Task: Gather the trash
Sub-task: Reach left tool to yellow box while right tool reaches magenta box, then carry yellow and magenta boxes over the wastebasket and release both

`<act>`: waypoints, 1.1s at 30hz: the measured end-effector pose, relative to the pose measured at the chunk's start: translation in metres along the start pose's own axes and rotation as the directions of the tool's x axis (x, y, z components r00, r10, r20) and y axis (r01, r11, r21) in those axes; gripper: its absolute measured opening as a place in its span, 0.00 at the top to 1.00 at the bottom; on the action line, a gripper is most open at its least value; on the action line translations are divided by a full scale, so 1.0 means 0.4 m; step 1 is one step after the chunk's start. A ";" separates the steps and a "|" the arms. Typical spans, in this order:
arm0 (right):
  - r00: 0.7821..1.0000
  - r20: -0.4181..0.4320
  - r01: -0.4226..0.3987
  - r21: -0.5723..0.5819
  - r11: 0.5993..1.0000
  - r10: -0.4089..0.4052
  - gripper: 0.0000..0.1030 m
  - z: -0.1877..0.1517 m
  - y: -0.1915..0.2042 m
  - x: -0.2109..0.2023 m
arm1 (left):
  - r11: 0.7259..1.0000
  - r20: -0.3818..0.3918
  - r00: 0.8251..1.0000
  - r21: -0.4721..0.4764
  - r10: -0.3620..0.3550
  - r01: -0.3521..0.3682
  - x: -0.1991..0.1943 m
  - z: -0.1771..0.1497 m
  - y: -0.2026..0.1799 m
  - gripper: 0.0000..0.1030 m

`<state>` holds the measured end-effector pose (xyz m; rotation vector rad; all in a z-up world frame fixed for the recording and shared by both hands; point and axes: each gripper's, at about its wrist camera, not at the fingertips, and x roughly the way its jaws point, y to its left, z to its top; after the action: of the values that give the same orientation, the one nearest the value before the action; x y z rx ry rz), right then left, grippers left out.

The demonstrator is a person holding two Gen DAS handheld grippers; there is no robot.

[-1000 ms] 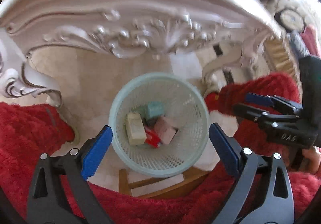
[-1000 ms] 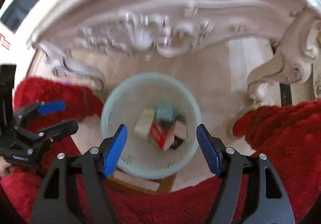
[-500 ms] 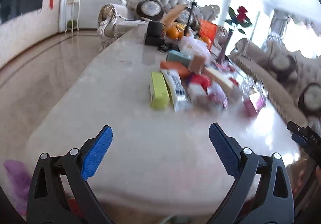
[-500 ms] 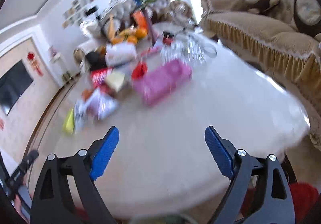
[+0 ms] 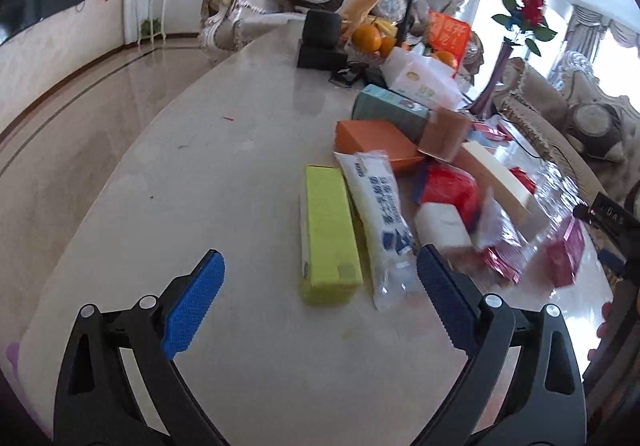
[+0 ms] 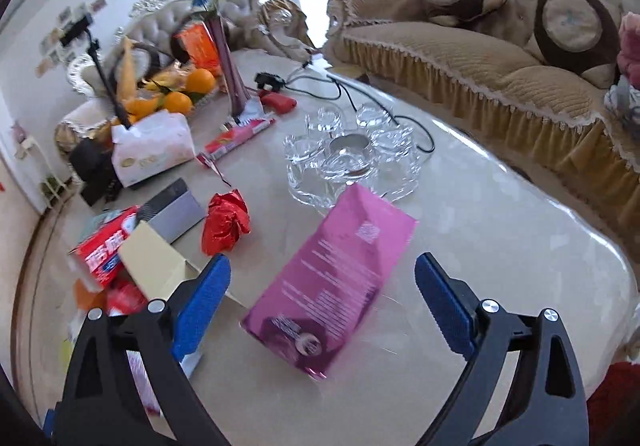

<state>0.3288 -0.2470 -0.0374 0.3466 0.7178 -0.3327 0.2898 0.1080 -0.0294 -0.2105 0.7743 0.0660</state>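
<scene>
While both grippers are held above the near end of the pale marble table (image 5: 240,174), neither holds anything. The left gripper (image 5: 318,300) has its blue pads spread wide over bare tabletop, released. Just beyond it lies a yellow-green box (image 5: 328,234), lengthwise away from the camera, with a white printed packet (image 5: 380,214) touching its right side. Farther right is a pile of trash: an orange box (image 5: 372,142), a teal box (image 5: 388,110), a red wrapper (image 5: 452,190) and a small white box (image 5: 442,226).

The right gripper (image 6: 322,310) (its jaws have just been opening) is spread wide, with the near end of a pink box (image 6: 336,270) lying flat on the table between the pads, neither pad touching it. Left of the pink box sit a crumpled red foil wrapper (image 6: 224,222), a cream box (image 6: 156,266) and a red carton (image 6: 104,250). Beyond the pink box stands a clear glass holder (image 6: 348,162); far left are oranges (image 6: 188,90) and a vase of red roses (image 6: 228,58).
</scene>
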 end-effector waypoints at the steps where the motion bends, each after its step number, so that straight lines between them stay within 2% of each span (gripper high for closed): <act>1: 1.000 -0.005 0.011 -0.005 1.000 -0.011 0.13 0.001 0.010 0.009 | 1.000 -0.009 1.000 -0.007 0.004 -0.004 0.012 0.006 0.003 0.09; 6: 0.998 -0.026 0.048 -0.101 0.994 -0.051 0.13 -0.012 0.047 0.044 | 0.999 -0.053 0.998 0.020 0.043 -0.042 0.055 0.018 0.008 0.09; 12: 0.996 -0.048 0.064 -0.209 0.976 -0.076 0.13 -0.024 0.022 0.055 | 0.992 -0.077 0.991 0.077 0.108 -0.102 0.079 0.020 0.012 0.09; 15: 0.996 -0.063 0.043 -0.272 0.961 -0.063 0.13 -0.029 0.004 0.053 | 0.992 -0.099 0.989 0.077 0.111 -0.104 0.091 0.022 0.024 0.09; 20: 0.997 -0.034 0.052 -0.393 0.918 -0.071 0.13 -0.049 -0.034 0.033 | 0.991 -0.154 0.983 0.101 0.103 -0.088 0.118 0.024 0.026 0.09; 29: 0.995 -0.093 -0.058 -0.347 0.936 0.027 0.14 -0.015 -0.137 0.027 | 0.980 -0.168 0.974 0.155 0.150 -0.124 0.127 0.020 0.013 0.09; 33: 0.994 -0.102 -0.069 -0.347 0.935 0.035 0.14 -0.020 -0.133 0.027 | 0.979 -0.167 0.974 0.155 0.155 -0.129 0.129 0.024 0.012 0.09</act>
<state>0.3100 -0.2931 -0.0607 0.0413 0.8426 -0.1333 0.3326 0.1137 -0.0596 -0.0239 0.9689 0.1281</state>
